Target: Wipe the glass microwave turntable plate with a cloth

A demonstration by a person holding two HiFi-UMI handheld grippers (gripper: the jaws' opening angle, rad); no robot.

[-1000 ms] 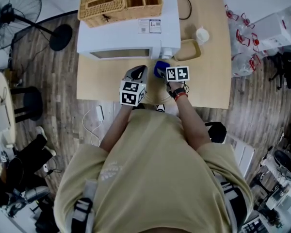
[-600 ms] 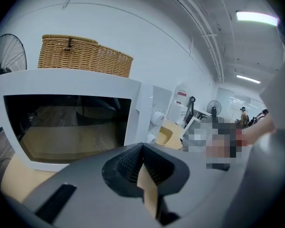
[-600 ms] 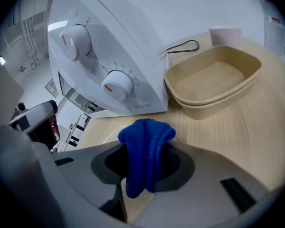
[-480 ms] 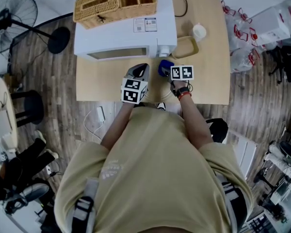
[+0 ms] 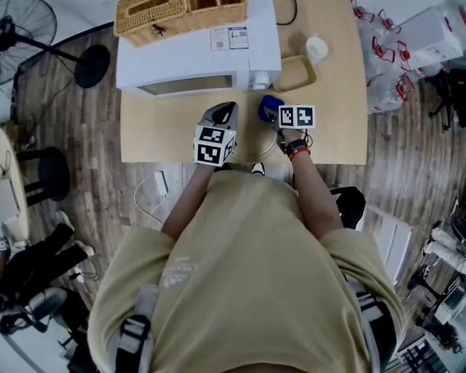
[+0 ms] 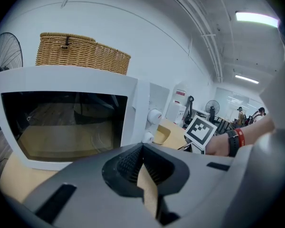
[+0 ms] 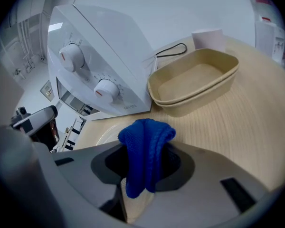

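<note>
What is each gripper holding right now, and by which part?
The right gripper pinches the blue cloth at a bunched fold. The left gripper holds nothing, jaws together.

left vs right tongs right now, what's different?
Left tongs are shut on nothing; right tongs are shut on the blue cloth. Left tongs face the microwave door window; right tongs face its knobs and the beige tray. Both are over the wooden table, in front of the microwave.
</note>
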